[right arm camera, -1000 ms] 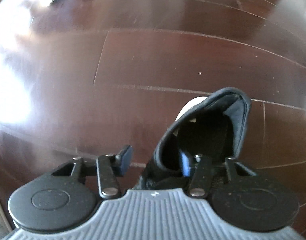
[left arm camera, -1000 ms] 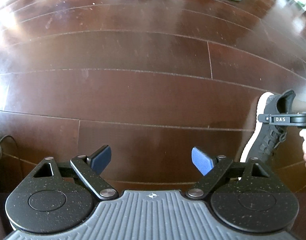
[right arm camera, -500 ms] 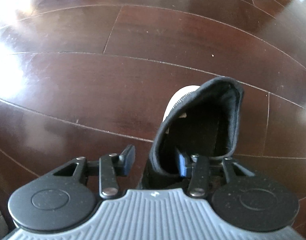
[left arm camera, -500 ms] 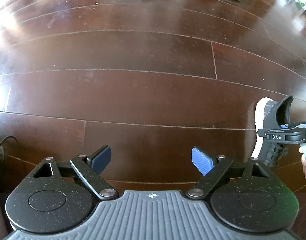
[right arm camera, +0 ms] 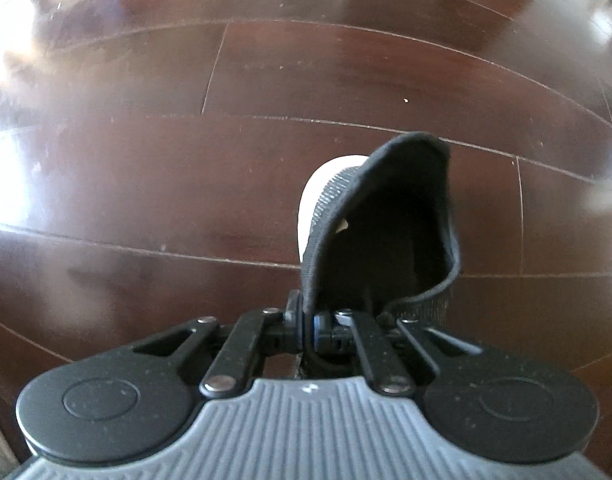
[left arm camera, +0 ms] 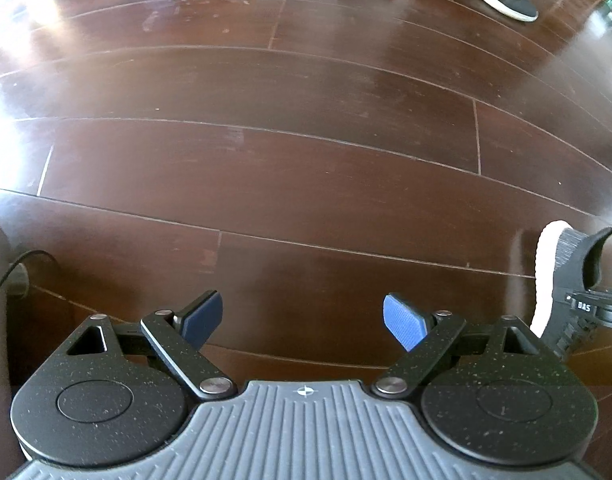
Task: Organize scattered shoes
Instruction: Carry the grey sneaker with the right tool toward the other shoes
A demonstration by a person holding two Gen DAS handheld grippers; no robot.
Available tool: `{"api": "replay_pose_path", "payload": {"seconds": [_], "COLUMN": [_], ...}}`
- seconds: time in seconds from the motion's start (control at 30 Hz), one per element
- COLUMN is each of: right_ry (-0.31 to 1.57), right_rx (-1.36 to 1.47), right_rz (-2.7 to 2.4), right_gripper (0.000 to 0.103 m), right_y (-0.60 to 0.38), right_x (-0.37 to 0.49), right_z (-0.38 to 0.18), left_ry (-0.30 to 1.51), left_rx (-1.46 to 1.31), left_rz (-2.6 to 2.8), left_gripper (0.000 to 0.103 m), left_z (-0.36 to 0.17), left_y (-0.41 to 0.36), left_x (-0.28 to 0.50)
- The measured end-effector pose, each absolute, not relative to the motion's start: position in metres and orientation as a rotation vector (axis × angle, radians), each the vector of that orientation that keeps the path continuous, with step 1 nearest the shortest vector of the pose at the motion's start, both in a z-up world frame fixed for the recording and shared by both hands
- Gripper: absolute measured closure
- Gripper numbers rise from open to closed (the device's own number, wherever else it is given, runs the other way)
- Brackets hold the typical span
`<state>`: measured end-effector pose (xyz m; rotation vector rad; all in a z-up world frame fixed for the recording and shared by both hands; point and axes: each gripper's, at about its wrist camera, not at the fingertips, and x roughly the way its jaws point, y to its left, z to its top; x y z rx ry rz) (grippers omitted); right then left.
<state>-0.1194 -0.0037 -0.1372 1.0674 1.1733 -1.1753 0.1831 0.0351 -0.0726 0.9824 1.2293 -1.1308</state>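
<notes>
Two grippers show above a dark brown wooden floor (left arm camera: pixel 266 168). Right gripper (right arm camera: pixel 306 326) pinches the black knit sneaker with a white sole (right arm camera: pixel 389 216) at its collar, at 12 o'clock. Left gripper (left arm camera: pixel 302 322) is spread wide, holding nothing.

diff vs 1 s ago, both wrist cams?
The right gripper closed its jaws on the collar of the black sneaker, which it only straddled before. The left gripper stayed open and empty over the wood floor.
</notes>
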Motion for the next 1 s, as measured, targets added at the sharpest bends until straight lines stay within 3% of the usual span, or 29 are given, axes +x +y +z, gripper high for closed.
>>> {"api": "replay_pose_path", "payload": {"seconds": [0.57,0.87,1.0], "right_ry": [0.942,0.916,0.936], "right_rx": [1.135,1.108,1.083], "right_rz": [-1.069,-0.986,-0.963], "right_gripper": [0.098,0.098,0.098], "right_y": [-0.045,-0.076,-0.081], "right_x": [0.001,0.133,0.141], "right_z": [-0.101,-0.116,-0.118], "left_ry": [1.253,1.293,1.309], "left_rx": [0.882,0.806,0.769], "left_rz": [-1.067,-0.988,-0.965], "left_gripper": [0.012,0.012,0.012], "left_z": [-0.048,-0.040,-0.037], "left_y": [0.036,0.037,0.037], "left_x": [0.248,0.310,0.341]}}
